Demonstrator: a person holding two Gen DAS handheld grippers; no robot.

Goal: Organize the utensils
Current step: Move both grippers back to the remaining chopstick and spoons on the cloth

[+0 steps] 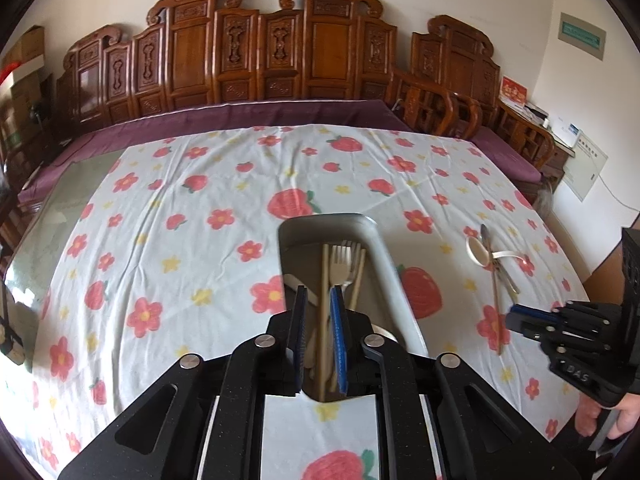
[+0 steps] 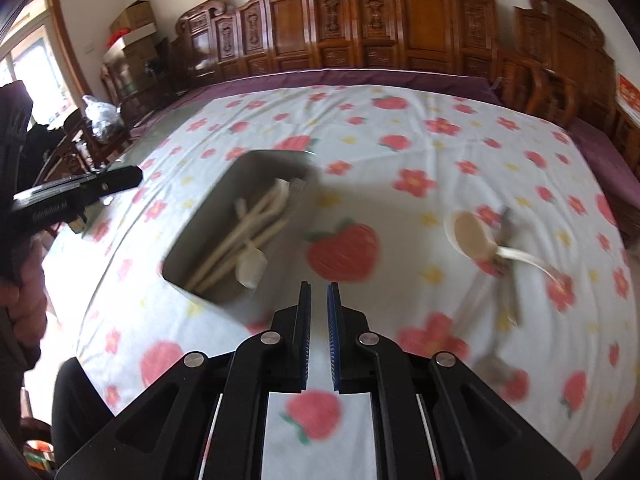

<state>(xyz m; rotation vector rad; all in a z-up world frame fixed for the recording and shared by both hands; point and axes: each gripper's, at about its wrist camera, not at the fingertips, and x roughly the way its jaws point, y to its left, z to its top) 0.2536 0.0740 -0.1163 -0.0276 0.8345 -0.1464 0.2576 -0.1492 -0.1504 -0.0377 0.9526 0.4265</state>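
A grey tray [image 1: 376, 240] holds beige chopsticks [image 1: 323, 280] and a metal fork [image 1: 342, 264]. My left gripper [image 1: 318, 292] hovers over its near end, jaws a narrow gap apart. One chopstick shows through that gap, and the pads are not pressing on it. To the right a white spoon [image 1: 478, 254], a metal spoon [image 1: 486, 236] and a loose chopstick [image 1: 496, 312] lie crossed on the cloth. My right gripper [image 2: 319, 286] is almost closed with nothing in it, between the tray [image 2: 200, 296] and the blurred white spoon [image 2: 474, 236].
A strawberry-print cloth [image 1: 180, 200] covers the glass table, whose bare edge [image 1: 48, 240] shows at left. A carved wooden bench [image 1: 260, 48] with a purple cushion runs along the far side. A person's hand [image 1: 624, 420] grips the right tool.
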